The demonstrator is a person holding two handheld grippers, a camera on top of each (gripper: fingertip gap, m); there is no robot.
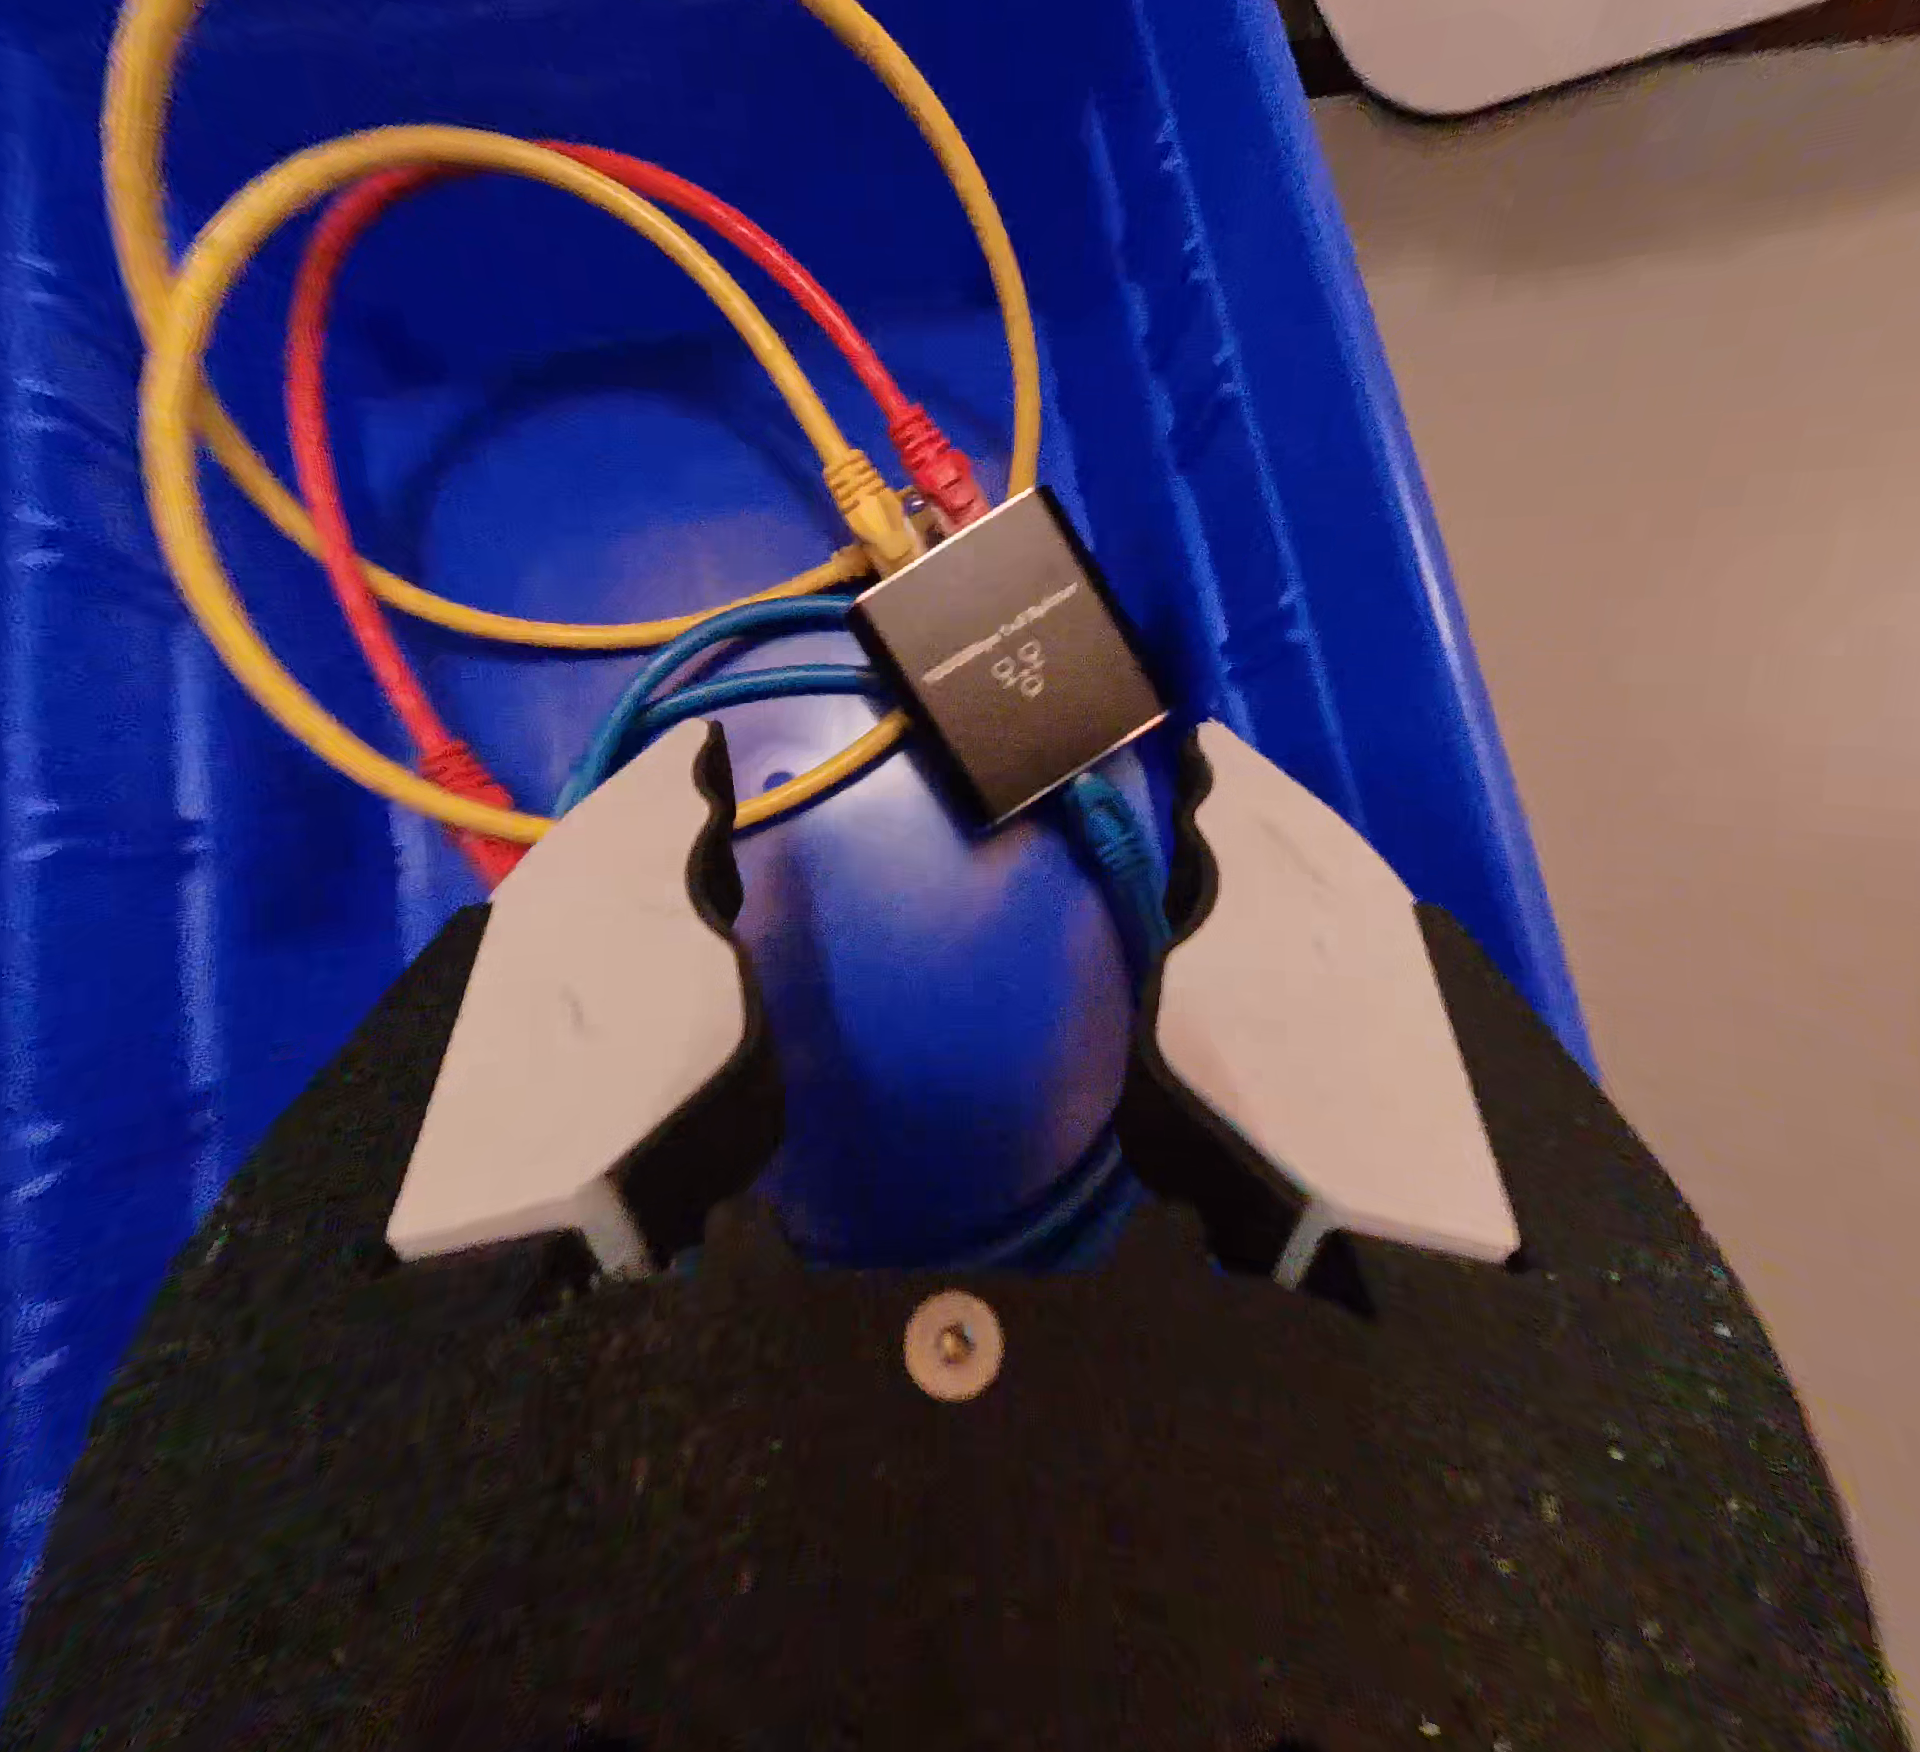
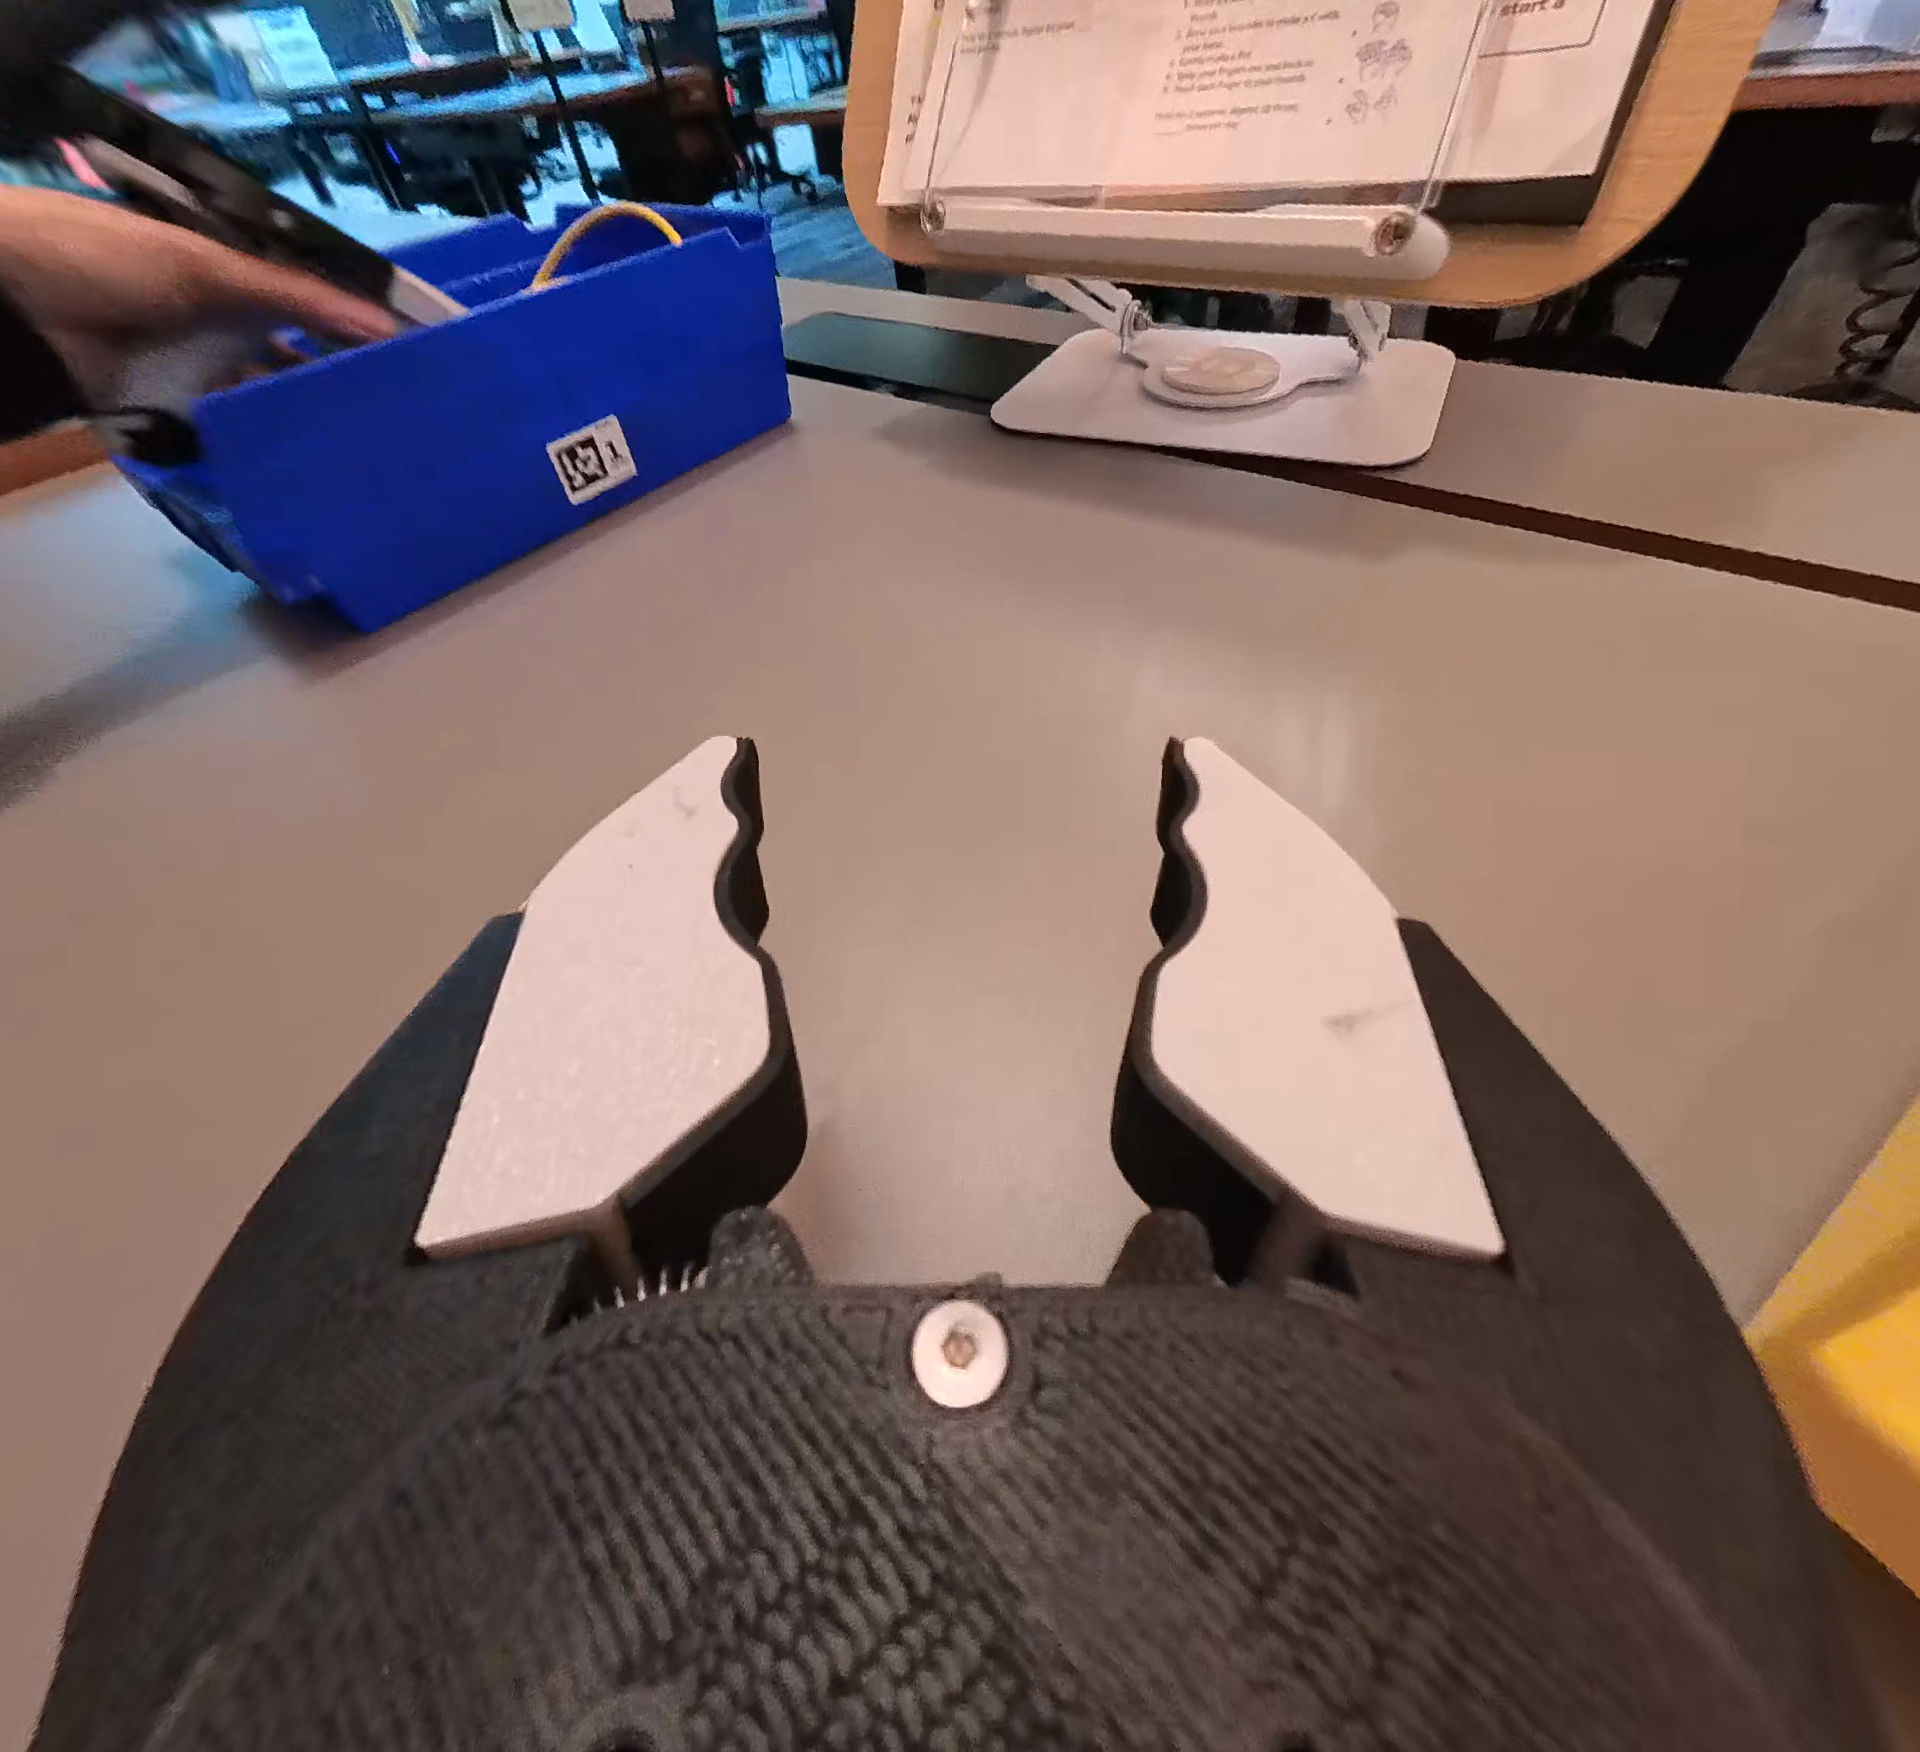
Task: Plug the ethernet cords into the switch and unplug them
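In the left wrist view a small dark grey switch [image 1: 1010,655] lies in a blue bin [image 1: 623,331]. A yellow cord [image 1: 582,144] and a red cord [image 1: 343,497] enter its far end, and a blue cord [image 1: 1117,845] enters its near end. My left gripper [image 1: 956,746] is open and empty, just short of the switch, over the bin. In the right wrist view my right gripper [image 2: 961,752] is open and empty above the grey table [image 2: 1039,622]. The bin [image 2: 499,435] sits to its far left with a yellow cord loop [image 2: 608,232] showing, and the other gripper reaches into it.
A wooden document stand [image 2: 1247,61] with printed pages stands on a white base [image 2: 1226,403] at the back of the table. A yellow object [image 2: 1860,1370] sits at the right edge. A person's hand [image 2: 135,289] holds the other gripper at the left.
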